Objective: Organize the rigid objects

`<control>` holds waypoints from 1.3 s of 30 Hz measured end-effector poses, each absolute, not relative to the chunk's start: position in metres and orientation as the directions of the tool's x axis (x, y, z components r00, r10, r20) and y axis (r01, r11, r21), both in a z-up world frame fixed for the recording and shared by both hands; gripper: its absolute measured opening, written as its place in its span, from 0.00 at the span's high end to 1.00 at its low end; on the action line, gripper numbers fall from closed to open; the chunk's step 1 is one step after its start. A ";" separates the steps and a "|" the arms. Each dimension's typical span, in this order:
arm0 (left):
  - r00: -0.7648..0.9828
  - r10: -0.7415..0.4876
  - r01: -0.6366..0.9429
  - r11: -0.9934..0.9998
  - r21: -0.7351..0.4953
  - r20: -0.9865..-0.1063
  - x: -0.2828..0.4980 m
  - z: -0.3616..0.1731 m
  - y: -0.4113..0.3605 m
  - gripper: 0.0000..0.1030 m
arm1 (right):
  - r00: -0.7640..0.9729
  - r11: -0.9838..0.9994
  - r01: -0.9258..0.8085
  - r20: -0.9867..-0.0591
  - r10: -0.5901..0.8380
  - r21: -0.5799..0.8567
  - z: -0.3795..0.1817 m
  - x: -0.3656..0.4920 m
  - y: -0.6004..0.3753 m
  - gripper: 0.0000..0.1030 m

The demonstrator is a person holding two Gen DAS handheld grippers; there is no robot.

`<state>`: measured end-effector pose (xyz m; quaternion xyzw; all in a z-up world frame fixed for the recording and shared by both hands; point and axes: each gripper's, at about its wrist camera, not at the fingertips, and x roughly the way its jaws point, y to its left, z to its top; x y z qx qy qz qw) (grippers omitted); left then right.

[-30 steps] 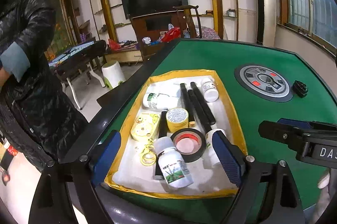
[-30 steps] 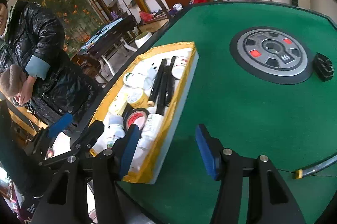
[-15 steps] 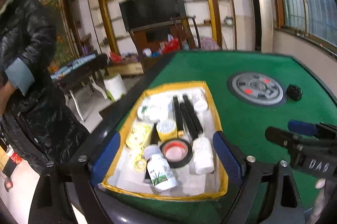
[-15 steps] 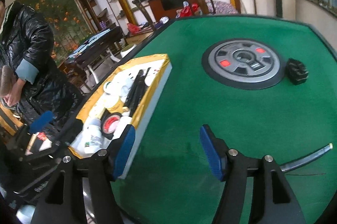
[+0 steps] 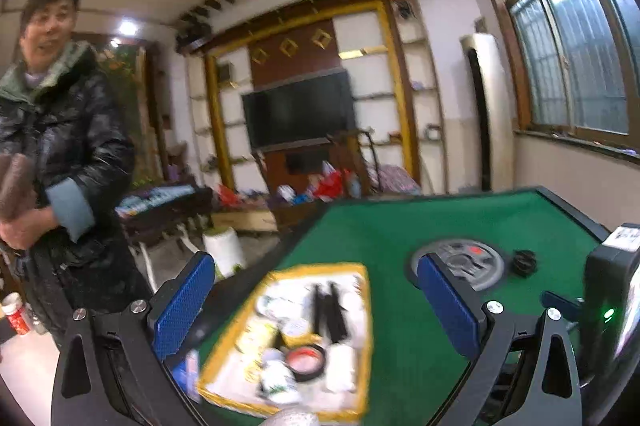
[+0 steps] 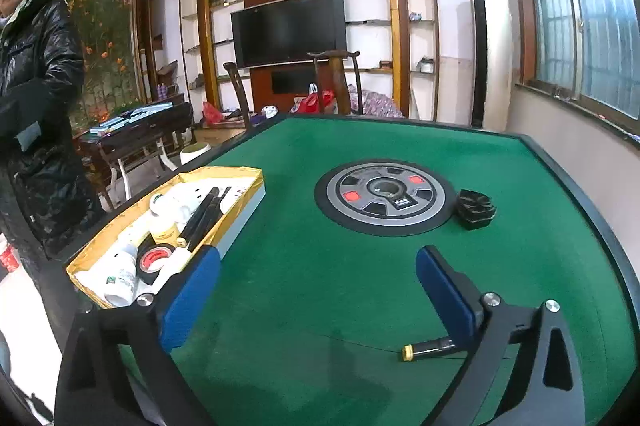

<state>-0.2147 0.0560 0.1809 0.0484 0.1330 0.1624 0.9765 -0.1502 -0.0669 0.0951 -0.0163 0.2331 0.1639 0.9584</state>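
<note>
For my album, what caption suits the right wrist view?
Open right gripper hovers over green mahjong table beside yellow-rimmed tray of bottles and tape.

Your left wrist view smears the yellow-rimmed tray point(image 5: 362, 310) so badly you can't read any bottle label (motion blur). In your right view, your near blue finger pad point(image 6: 188, 300) hides the tray's corner.
</note>
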 end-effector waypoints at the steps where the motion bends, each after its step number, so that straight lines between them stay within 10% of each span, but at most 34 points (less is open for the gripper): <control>1: 0.908 0.314 -0.287 0.949 0.133 -0.277 -0.211 0.180 0.053 0.01 | 0.843 0.949 -0.312 -0.450 0.295 0.038 0.094 -0.151 -0.068 0.03; 13: 0.820 0.126 -0.089 0.992 0.094 -0.558 -0.181 0.137 0.016 0.01 | 0.869 0.982 -0.186 -0.462 0.176 0.025 0.077 -0.157 -0.096 0.01; 39: 0.715 0.259 -0.288 0.956 0.064 -0.649 -0.173 0.103 0.095 0.01 | 0.850 0.959 -0.237 -0.511 0.127 -0.157 0.071 -0.161 -0.038 0.01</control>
